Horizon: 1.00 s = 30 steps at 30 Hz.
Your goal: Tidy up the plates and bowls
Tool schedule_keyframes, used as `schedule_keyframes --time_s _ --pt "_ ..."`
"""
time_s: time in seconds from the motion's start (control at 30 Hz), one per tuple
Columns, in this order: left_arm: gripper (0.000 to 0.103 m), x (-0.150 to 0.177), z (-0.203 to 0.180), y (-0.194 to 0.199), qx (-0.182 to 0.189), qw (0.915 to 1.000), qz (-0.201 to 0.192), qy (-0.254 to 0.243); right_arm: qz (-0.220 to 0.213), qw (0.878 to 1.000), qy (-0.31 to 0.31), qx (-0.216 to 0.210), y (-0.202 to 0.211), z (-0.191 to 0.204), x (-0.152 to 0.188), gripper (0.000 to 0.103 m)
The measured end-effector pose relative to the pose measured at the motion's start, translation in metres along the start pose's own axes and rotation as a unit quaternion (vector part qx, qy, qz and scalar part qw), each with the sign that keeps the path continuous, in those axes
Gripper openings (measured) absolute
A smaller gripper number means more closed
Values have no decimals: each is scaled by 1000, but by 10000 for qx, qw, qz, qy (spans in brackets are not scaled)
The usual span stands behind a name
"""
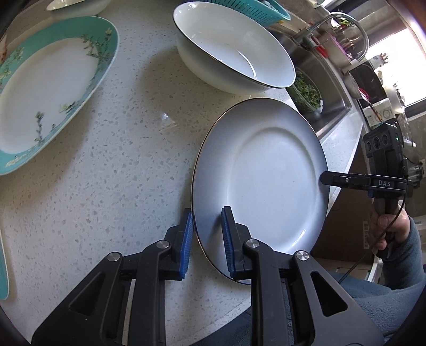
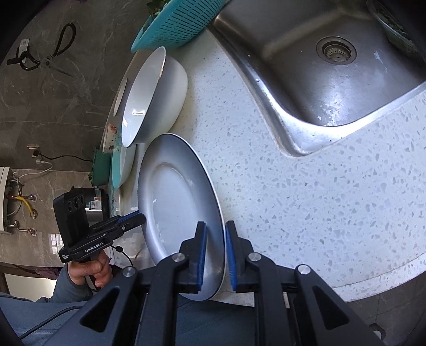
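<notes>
- Left hand-held gripper (image 1: pixel 206 241): clamped on the white plate (image 1: pixel 266 170) rim.
- Right hand-held gripper (image 2: pixel 215 252): clamped on the opposite rim.
- White bowl (image 1: pixel 234 50): beyond the plate, on the speckled surface (image 1: pixel 119 159).

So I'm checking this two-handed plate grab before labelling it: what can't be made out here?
- Grey plate underside: hidden in both views, so whether it is off the counter is unclear.
- Right gripper pads: left wrist view is side-on.
- Teal colander contents: cut off at the top edge.
- Teal-rimmed plate: mostly behind the white bowl in the right wrist view.
</notes>
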<state>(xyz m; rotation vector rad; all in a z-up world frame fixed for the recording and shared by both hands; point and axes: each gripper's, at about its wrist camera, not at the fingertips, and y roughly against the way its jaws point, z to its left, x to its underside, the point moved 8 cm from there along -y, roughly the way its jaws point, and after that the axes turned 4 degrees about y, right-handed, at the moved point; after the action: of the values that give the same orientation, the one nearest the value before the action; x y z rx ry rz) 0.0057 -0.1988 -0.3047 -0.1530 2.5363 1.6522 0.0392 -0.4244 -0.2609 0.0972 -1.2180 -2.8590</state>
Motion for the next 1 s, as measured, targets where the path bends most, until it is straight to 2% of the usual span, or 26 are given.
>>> schedule_keyframes --time_s 0.33,0.63,0.83,1.0 --pt "18 17 35 51 -120 9986 -237 457 288 9993 204 -111 -29 51 0 20" --pt "18 49 97 92 -228 9941 -389 987 716 9962 474 -176 -80 107 11 20" --pt "18 58 135 95 -258 9914 -426 1207 925 9943 514 -98 -113 121 18 20" --pt "18 53 148 84 -282 9915 -419 1203 1008 9940 424 65 -125 115 20 23"
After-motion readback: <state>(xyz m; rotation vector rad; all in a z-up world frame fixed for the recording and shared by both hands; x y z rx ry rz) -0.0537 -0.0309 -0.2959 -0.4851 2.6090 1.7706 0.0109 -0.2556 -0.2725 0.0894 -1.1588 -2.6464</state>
